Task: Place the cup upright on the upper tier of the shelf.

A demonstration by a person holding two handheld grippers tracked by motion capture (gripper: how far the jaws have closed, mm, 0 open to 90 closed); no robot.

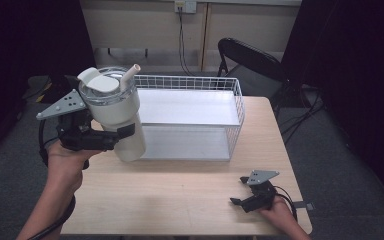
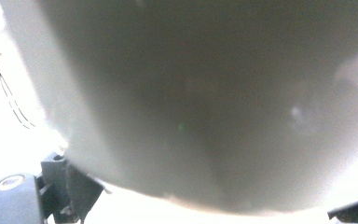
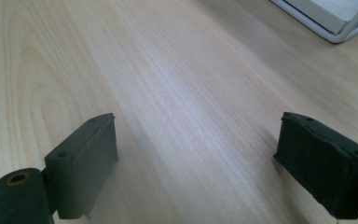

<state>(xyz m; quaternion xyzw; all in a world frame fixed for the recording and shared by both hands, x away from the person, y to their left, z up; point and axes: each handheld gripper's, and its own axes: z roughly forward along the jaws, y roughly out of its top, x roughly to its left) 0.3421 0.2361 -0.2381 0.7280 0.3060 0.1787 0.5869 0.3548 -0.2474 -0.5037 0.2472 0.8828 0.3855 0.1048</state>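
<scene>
Tumbler (image 1: 117, 112) clamped in your left tongs (image 1: 111, 136), lifted over the table's (image 1: 180, 195) left edge beside the wire basket (image 1: 235, 107); up close it's just blur. Right tongs (image 1: 241, 191) gape empty near the front right corner.

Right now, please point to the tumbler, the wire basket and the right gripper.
tumbler (image 1: 127, 135): high view, on its cream body.
wire basket (image 1: 237, 102): high view, on its right wire wall.
right gripper (image 1: 239, 191): high view, midway between its fingertips.
</scene>
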